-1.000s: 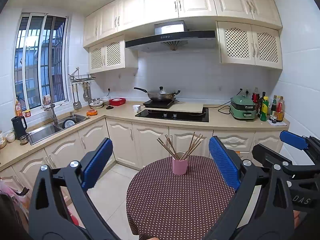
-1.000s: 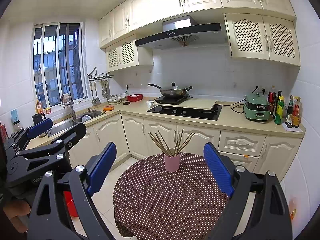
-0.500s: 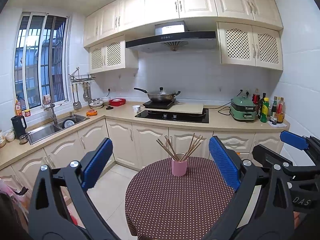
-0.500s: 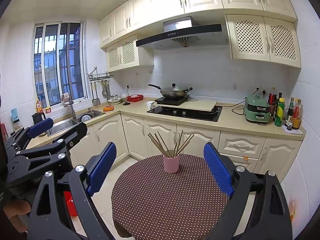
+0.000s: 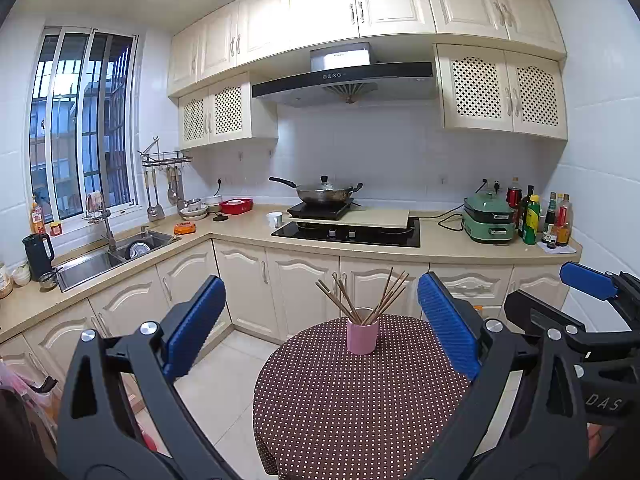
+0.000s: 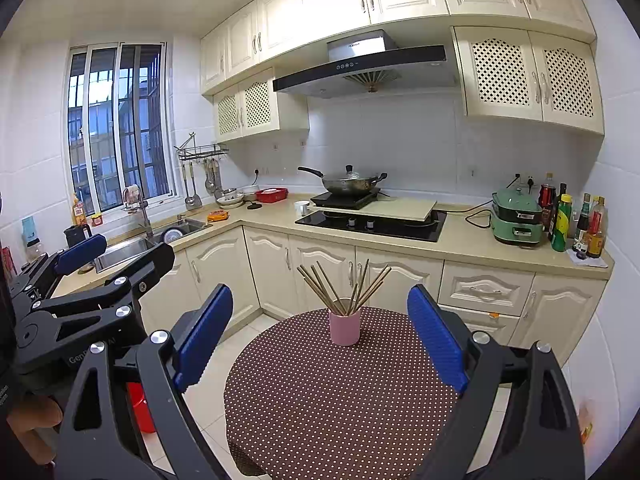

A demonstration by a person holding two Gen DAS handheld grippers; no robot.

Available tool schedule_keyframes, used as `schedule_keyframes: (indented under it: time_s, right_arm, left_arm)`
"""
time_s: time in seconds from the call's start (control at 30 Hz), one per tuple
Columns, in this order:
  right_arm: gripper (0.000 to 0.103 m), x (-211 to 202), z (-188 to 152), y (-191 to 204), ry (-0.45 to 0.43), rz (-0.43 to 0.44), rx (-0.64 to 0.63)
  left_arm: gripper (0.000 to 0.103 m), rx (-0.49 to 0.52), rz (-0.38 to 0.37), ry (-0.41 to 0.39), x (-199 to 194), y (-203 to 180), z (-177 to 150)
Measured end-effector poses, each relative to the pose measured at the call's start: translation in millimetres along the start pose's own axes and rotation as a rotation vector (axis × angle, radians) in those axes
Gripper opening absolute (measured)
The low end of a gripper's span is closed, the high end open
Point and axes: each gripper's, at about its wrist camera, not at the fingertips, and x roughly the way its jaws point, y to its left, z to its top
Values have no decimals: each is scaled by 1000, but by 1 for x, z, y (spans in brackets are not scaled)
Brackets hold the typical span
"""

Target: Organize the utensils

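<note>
Chopsticks (image 5: 362, 296) upright in pink cup (image 5: 362, 337), both grippers' fingers (image 5: 195, 325) spread

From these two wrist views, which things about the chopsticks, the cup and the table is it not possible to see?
- Lower ends of the chopsticks: hidden inside the pink cup, both views.
- Exact chopstick count: sticks overlap, too thin.
- Near edge of the round table: cut off by the frame and the right gripper.
- Table legs: covered by the dotted cloth.
- Left gripper: only the open fingers show.

Near edge of the round table (image 5: 320, 420) cut off below
</note>
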Motion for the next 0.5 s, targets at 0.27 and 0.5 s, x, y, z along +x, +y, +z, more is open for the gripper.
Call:
schedule_keyframes:
  time_s: [0.27,0.5]
  right_arm:
    - [86,4,0,-1,4,3,1]
    - [86,7,1,-1,9,4,4]
  left_arm:
    - [95,0,2,2,2,2,-1]
    - [95,0,4,3,4,4,-2]
